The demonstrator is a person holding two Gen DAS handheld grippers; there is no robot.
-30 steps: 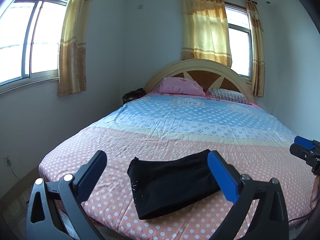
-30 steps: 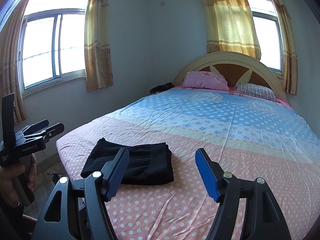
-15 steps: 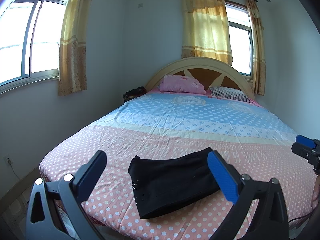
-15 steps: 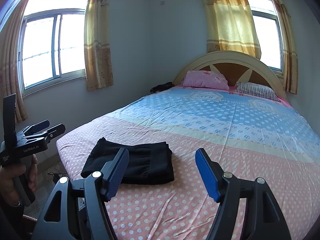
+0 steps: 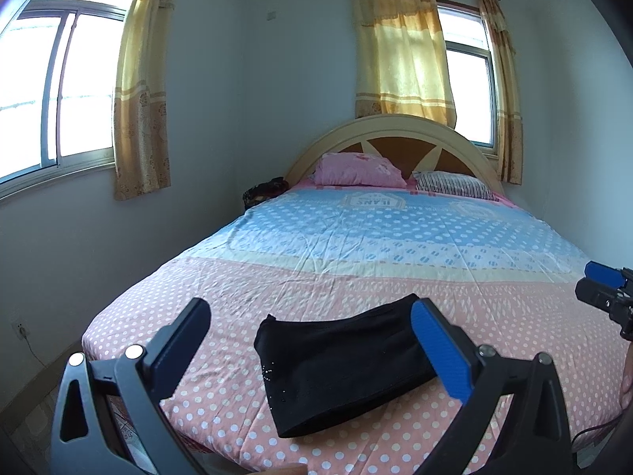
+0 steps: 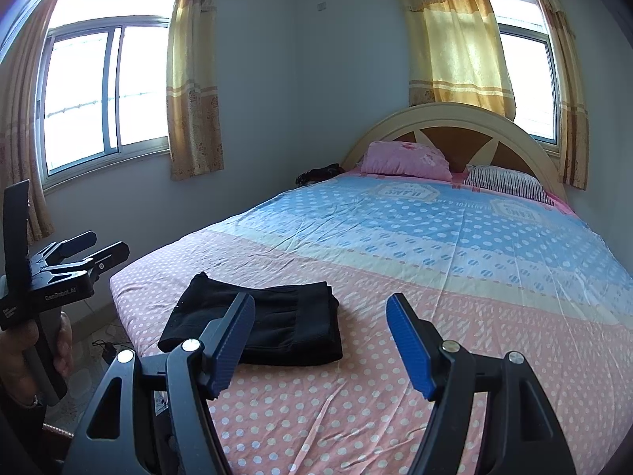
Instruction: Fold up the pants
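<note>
My left tongs (image 5: pixel 308 330) & right tongs (image 6: pixel 320 322) hang released, apart above black pants (image 5: pixel 344 360), folded at near-left corner of bed (image 5: pixel 395 245); folding looks done, next: withdraw w/o snagging.

You had a bright room: daylight through two windows (image 6: pixel 107 95) with yellow curtains (image 6: pixel 455 35), pale walls (image 5: pixel 261 91), a big bed (image 5: pixel 395 237) with an arched headboard (image 5: pixel 395 130) and two pillows (image 6: pixel 407 160).

Daylight pours through the side window (image 5: pixel 59 91) and I'm getting blown-out white panes there. The yellow curtain (image 6: pixel 459 39) glows backlit. My fisheye bends walls hard at the edges, corners vignette dark; the bed (image 6: pixel 435 245) reads sharp with soft shadows.
</note>
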